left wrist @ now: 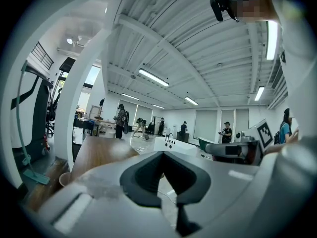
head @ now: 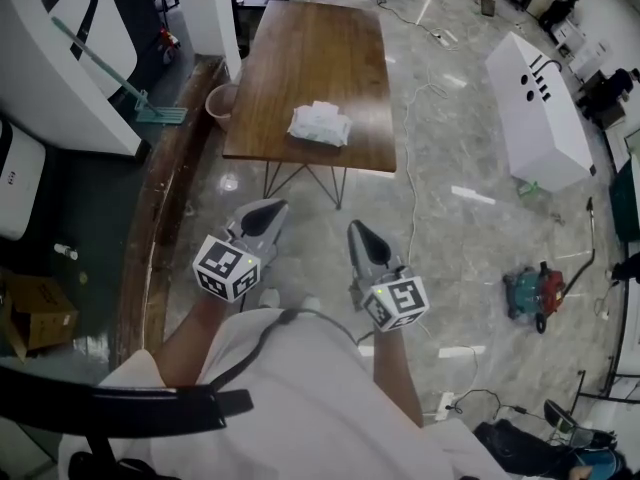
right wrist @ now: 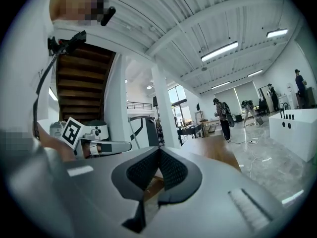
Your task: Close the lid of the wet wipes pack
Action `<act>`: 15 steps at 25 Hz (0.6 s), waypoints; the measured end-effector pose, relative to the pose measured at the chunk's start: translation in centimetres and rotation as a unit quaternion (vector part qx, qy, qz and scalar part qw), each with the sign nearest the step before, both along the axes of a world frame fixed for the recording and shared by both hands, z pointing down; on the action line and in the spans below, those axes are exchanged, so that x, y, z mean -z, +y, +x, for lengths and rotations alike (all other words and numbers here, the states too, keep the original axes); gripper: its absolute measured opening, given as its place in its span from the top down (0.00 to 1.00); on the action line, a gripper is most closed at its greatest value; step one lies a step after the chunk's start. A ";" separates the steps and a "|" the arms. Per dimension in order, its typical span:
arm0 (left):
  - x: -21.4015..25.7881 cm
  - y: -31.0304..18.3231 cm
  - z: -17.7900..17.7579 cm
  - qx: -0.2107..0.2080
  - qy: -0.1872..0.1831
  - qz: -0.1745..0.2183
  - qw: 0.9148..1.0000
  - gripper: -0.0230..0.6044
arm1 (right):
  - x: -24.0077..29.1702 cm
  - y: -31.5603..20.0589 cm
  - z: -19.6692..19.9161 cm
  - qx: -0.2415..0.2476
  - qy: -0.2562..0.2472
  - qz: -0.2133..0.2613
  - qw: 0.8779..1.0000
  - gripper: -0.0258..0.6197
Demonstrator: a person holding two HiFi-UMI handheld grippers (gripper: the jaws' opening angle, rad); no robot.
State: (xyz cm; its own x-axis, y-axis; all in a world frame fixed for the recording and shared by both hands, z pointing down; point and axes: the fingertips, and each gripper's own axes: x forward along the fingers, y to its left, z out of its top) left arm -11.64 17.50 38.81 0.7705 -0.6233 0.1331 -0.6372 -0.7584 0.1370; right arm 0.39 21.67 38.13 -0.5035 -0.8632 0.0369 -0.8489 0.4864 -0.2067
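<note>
**Operator:** Location of the wet wipes pack?

**Observer:** The wet wipes pack (head: pixel 320 125) lies flat on the wooden table (head: pixel 310 48), close to the table's near edge and nearer its right corner than its left. The pack shows too small to tell how its lid stands.

**Operator:** Position relative to the grippers?

**Observer:** Both grippers are held over the floor (head: pixel 460 258), well short of the table. The left gripper (head: pixel 262 216) and the right gripper (head: pixel 364 240) sit side by side, apart from each other. The pack is ahead of them, roughly between their two lines. Neither touches it.

**Operator:** Jaw condition?

**Observer:** Left: jaws closed tip to tip, nothing between them. Right: the same, closed and empty.

**Operator:** Edges and clearance?

**Observer:** The tabletop around the pack is bare wood. A pink bucket (head: pixel 220 103) stands against the table's left side. A cable (head: pixel 408 148) runs along the floor just right of the table. A white box (head: pixel 540 118) stands well apart to the right
</note>
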 end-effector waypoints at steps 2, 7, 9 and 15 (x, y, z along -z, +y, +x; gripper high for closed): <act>-0.1 0.1 0.1 0.000 -0.001 -0.002 1.000 0.96 | -0.2 0.1 0.1 0.003 -0.003 -0.003 1.000 0.95; -0.4 0.1 0.5 0.004 -0.005 -0.004 1.000 0.96 | -0.6 0.1 0.5 0.011 -0.002 -0.011 1.000 0.95; -0.6 0.0 0.7 0.005 -0.009 -0.007 1.000 0.96 | -0.7 -0.1 0.7 0.013 -0.003 -0.012 1.000 0.95; -0.9 0.0 1.5 0.013 -0.011 -0.010 1.000 0.96 | -0.9 -0.3 1.5 0.024 -0.004 -0.013 1.000 0.95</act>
